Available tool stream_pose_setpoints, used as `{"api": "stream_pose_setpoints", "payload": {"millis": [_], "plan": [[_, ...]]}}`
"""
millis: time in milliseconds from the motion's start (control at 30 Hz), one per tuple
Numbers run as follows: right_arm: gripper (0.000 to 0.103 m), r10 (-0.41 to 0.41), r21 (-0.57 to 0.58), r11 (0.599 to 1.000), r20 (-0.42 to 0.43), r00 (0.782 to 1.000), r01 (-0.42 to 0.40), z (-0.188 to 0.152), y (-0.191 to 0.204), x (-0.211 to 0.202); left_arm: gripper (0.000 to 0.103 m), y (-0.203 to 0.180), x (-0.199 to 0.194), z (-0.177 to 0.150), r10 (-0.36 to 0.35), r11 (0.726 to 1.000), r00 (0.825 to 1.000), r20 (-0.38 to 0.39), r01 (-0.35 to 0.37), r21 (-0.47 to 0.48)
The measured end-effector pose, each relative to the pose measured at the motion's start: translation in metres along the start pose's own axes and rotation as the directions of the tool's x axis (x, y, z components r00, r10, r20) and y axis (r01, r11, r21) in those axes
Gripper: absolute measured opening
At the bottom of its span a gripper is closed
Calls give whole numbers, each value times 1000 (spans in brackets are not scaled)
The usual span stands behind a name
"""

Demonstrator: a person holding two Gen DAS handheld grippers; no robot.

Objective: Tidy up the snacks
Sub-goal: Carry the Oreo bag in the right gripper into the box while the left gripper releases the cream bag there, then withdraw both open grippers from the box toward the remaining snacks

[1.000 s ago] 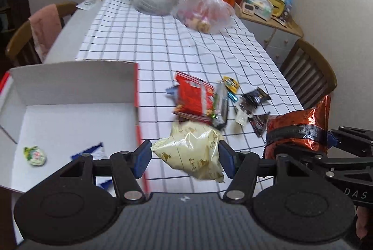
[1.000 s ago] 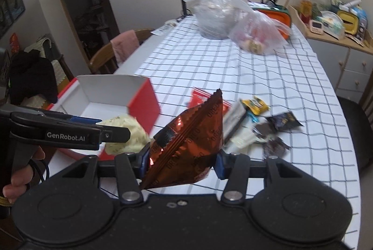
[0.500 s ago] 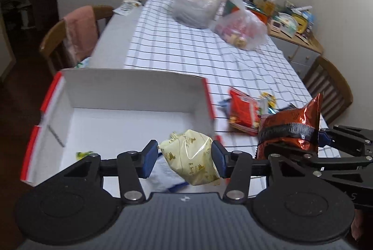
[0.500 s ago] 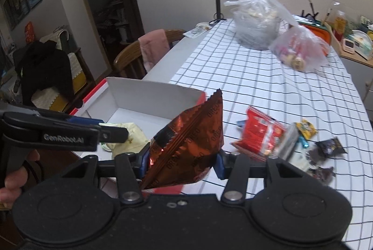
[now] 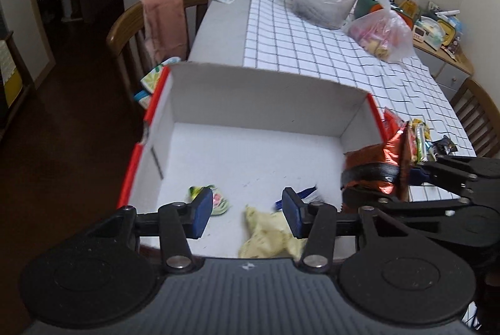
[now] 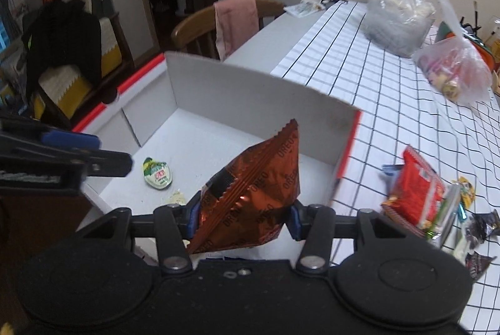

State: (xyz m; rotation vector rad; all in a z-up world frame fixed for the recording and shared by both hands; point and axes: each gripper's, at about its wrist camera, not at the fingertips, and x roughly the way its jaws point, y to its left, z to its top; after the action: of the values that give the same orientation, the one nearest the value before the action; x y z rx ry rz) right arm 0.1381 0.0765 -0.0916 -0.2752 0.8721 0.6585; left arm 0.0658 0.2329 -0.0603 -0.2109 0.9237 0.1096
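- Now the left gripper (image 5: pixel 247 211) fingers are spread wide, a yellow snack bag (image 5: pixel 268 236) loose in the white box (image 5: pixel 268 97) below them.
- Right gripper (image 6: pixel 243 216) fingers clamp a copper Oreo bag (image 6: pixel 256 194) at frame centre.

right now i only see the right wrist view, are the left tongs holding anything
Observer: No. The left tongs are open, with nothing between them.
Operator: so where's the yellow snack bag
Observer: The yellow snack bag lies on the floor of the white box, just below the left tongs.
Operator: anything else down there i can't see
Observer: A blue packet lies on the box floor, between the yellow snack bag and your Oreo bag.
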Motion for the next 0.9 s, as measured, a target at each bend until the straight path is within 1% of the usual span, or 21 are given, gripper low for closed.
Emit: {"api": "stream_pose_setpoints", "payload": {"millis": [167, 300, 400, 467, 667, 700, 733, 900], "plan": [[49, -35, -18, 999, -28, 999, 35, 1, 11, 22, 48, 12, -1, -7, -1, 1000, 1000, -10, 1, -10], [50, -41, -26, 999, -52, 998, 40, -1, 14, 32, 48, 15, 0, -9, -5, 1000, 1000, -15, 5, -8], [55, -43, -16, 999, -65, 997, 42, -5, 12, 35, 48, 16, 0, -10, -12, 1000, 1000, -18, 12, -2], [63, -45, -3, 999, -60, 997, 45, -7, 10, 32, 48, 15, 1, -10, -15, 1000, 1000, -20, 15, 4], [64, -22, 20, 1000, -35, 999, 23, -10, 3, 13, 51, 10, 0, -9, -27, 1000, 1000, -12, 27, 16], [65, -16, 27, 999, -26, 1000, 17, -10, 1, 8, 51, 8, -2, -9, -31, 999, 999, -8, 31, 21], [70, -12, 36, 999, -16, 1000, 12, -11, 0, 2, 52, 6, -3, -9, -34, 999, 999, -3, 35, 27], [72, 15, 71, 997, 38, 999, -17, -11, -9, -25, 54, -9, -10, -5, -55, 997, 998, 25, 54, 58]]}}
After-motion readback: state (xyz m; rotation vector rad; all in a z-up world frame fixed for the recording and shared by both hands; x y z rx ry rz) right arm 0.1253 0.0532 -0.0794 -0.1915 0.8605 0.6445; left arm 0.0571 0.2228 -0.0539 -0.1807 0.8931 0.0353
